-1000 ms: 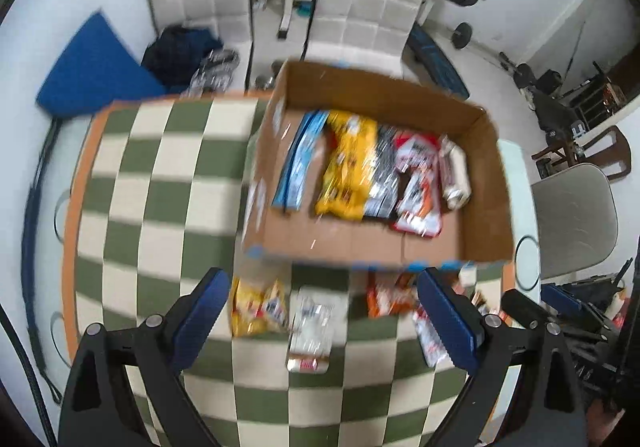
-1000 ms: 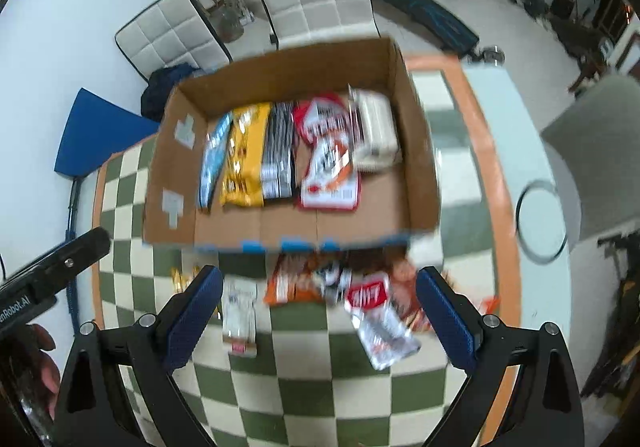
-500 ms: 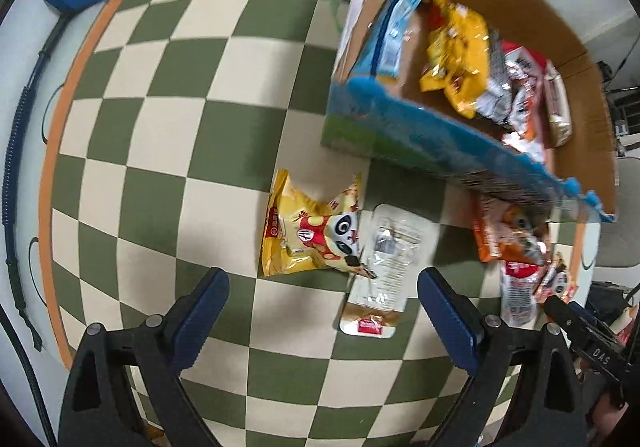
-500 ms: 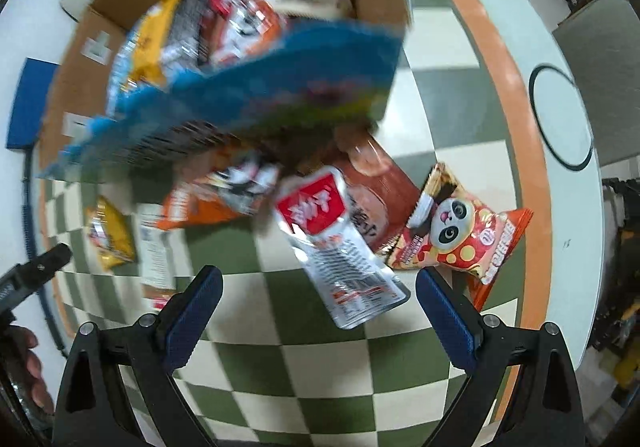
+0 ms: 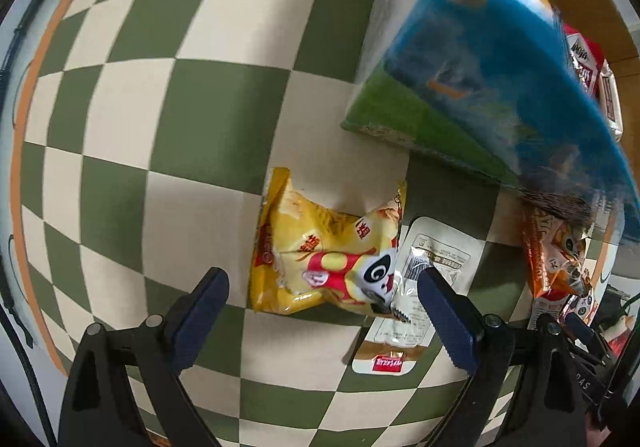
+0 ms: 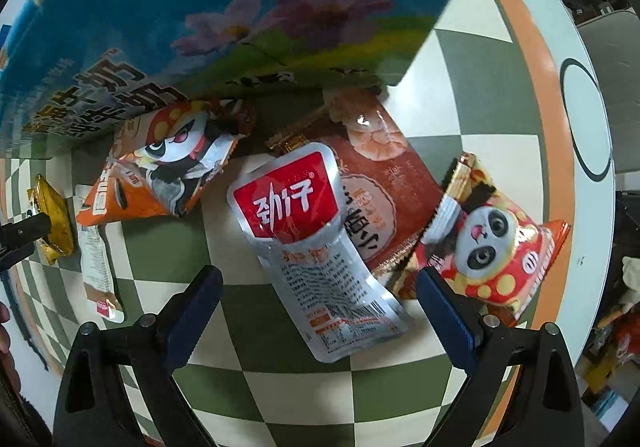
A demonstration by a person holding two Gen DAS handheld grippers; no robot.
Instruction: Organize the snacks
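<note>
Left tongs (image 5: 322, 311): spread wide, holding nothing; hanging low over the bench, the yellow pack between the two pads.
Right tongs (image 6: 320, 311): spread wide, holding nothing; the silver pouch lies between the pads.
Bench (image 5: 120, 119): green and cream checks with an orange border; it carries the box and all the loose snacks.
Box (image 5: 500, 87): blue and green printed side, brown card inside; far right in the left view, blurred there; several snacks lie inside it, too smeared to tell apart; in the right view (image 6: 240, 7) its side fills the far part of the picture.
Yellow pack (image 5: 320, 251): panda print; flat on the bench near the left tongs, its right end touching or overlapping the white sachet.
White sachet (image 5: 416, 295): just right of the yellow pack, red label at its near end; the right pad partly covers it.
Silver pouch (image 6: 316, 247): red label at the far end; lies across the brown pack.
Brown pack (image 6: 376, 191): under the pouch, its far end by the foot of the box.
Orange pack (image 6: 160, 167): panda print; left of the pouch, far end possibly tucked under the box.
Red pack (image 6: 492, 247): panda face, yellow dots; right of the brown pack, near the orange border.
</note>
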